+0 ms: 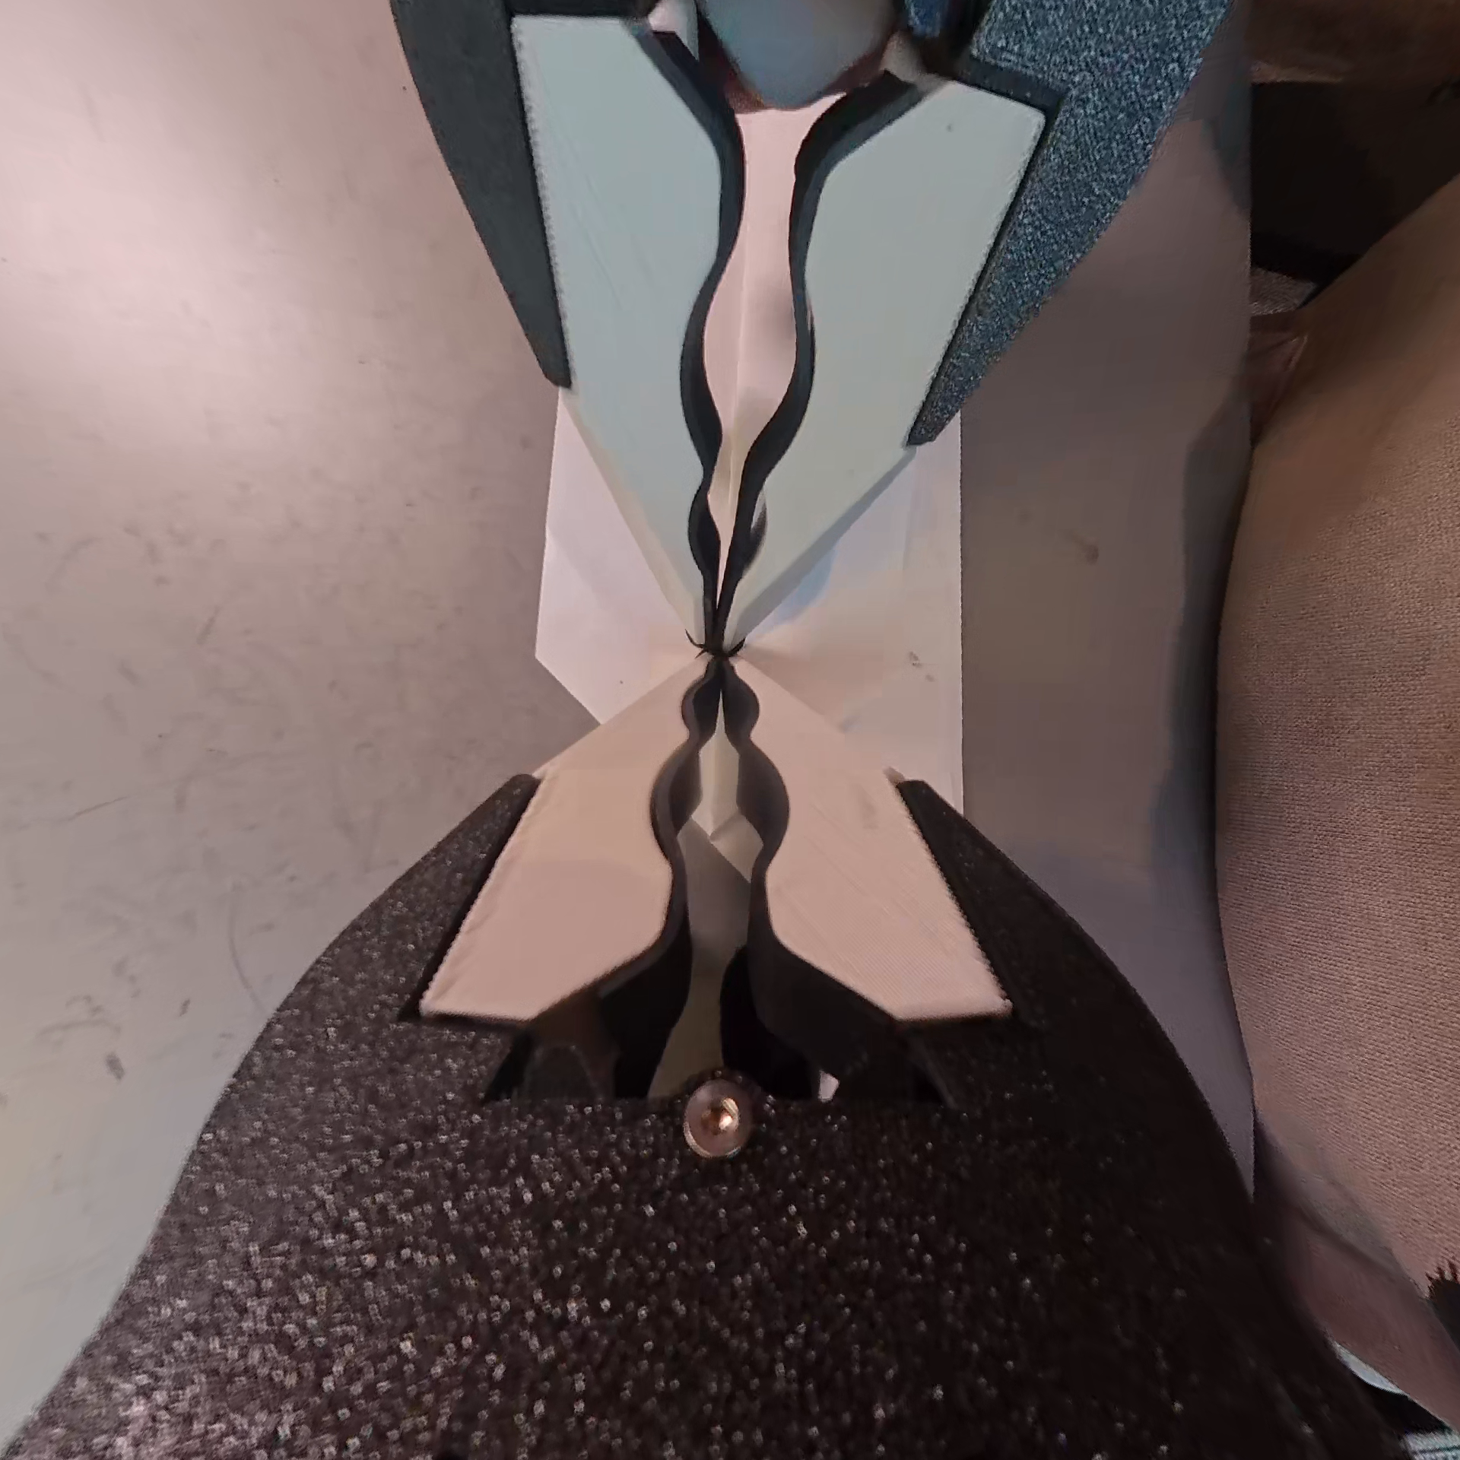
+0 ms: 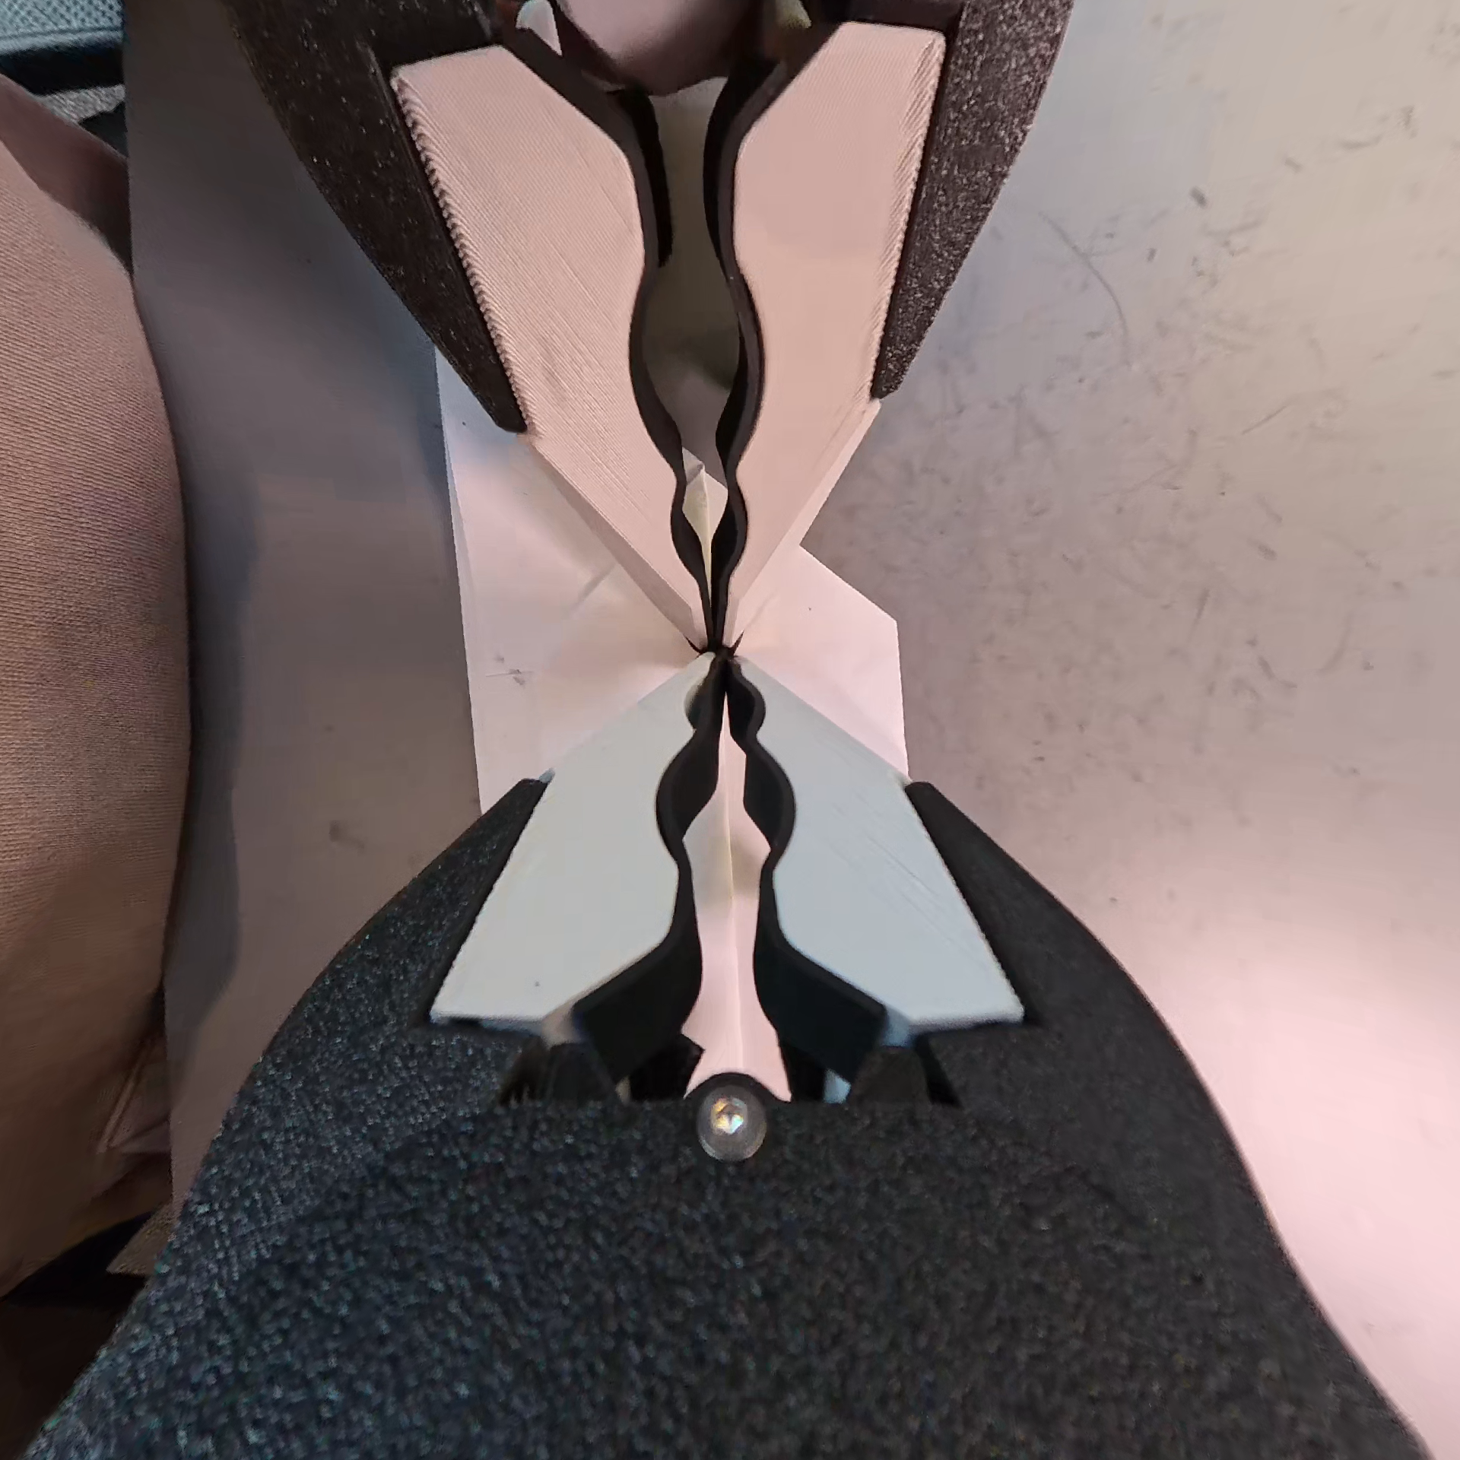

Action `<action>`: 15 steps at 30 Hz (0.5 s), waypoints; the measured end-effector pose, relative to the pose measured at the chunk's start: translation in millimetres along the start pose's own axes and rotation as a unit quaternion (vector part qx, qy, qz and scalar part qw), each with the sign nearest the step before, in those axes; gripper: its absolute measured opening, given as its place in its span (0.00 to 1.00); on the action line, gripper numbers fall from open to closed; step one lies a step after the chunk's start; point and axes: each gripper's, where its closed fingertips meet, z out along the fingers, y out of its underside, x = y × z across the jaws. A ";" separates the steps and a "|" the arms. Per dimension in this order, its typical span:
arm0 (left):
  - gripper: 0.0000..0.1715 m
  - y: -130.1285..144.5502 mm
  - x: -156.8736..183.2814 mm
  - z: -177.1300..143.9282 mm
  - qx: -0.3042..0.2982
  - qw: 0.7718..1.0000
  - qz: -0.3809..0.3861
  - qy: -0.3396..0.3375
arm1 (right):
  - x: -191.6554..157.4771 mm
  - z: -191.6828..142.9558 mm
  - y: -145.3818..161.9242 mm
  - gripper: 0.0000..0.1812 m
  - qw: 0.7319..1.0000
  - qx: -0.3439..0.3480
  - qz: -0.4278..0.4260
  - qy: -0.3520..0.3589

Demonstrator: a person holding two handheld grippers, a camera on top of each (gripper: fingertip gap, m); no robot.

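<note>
A folded white paper [image 1: 869, 671] lies flat on a pale table [image 1: 276, 553], with a centre crease and folded-in diagonal edges. My left gripper [image 1: 715, 679] is shut, with its tips down on the paper's centre crease. My right gripper [image 1: 715, 624] comes from the opposite side, also shut, and the two meet tip to tip. In the right wrist view, my right gripper [image 2: 723, 675] and the left gripper [image 2: 715, 624] meet the same way on the paper [image 2: 537, 632]. The crease shows through the wavy gaps between the black pads. Whether any paper is pinched between the tips is not visible.
The scuffed pale tabletop [image 2: 1185, 553] stretches away on the far side of the paper. The table's edge runs close beside the paper, and a person's brown clothing [image 1: 1343, 711] sits just beyond it, also in the right wrist view [image 2: 71, 553]. Left and right tips are no more than a few centimetres apart.
</note>
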 end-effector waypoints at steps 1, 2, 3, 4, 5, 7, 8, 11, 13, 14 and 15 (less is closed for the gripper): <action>0.00 0.6 0.0 -0.9 -0.003 1.000 -0.002 0.001 | 0.1 0.2 0.0 0.00 1.000 -0.006 -0.003 0.003; 0.00 2.5 -0.7 -4.1 -0.011 1.000 -0.005 0.003 | 0.1 0.2 0.1 0.00 1.000 -0.012 -0.005 0.004; 0.00 5.3 -3.3 -9.9 -0.020 1.000 -0.007 0.001 | 0.2 0.2 0.1 0.00 1.000 -0.013 -0.004 0.004; 0.00 7.6 -5.6 -16.9 -0.023 1.000 -0.006 -0.002 | 0.1 0.2 0.1 0.00 1.000 -0.012 -0.001 0.002; 0.00 11.1 -4.2 -22.3 -0.027 1.000 -0.003 0.004 | 0.0 0.2 0.1 0.00 1.000 -0.010 0.001 0.000; 0.00 21.9 -4.0 -24.0 -0.043 0.999 0.003 -0.001 | 0.1 0.1 -0.2 0.00 1.000 -0.011 0.001 0.000; 0.00 25.4 -3.5 -22.1 -0.044 0.999 0.005 -0.005 | 0.1 0.1 -0.5 0.00 1.000 -0.012 -0.001 0.002; 0.00 24.3 -1.9 -21.1 -0.031 0.999 0.008 -0.015 | 0.4 0.0 -1.0 0.00 1.000 -0.004 0.006 0.004; 0.00 24.5 -2.0 -20.9 -0.031 0.999 0.011 -0.021 | 0.4 -0.9 -1.2 0.00 1.000 0.006 0.028 -0.003; 0.00 24.5 -1.9 -20.9 -0.030 0.999 0.013 -0.024 | 0.8 -2.2 -3.5 0.00 0.999 0.015 0.037 -0.004; 0.00 24.5 -1.9 -20.9 -0.029 0.999 0.014 -0.028 | 1.5 -4.2 -9.4 0.00 0.999 0.032 0.042 -0.003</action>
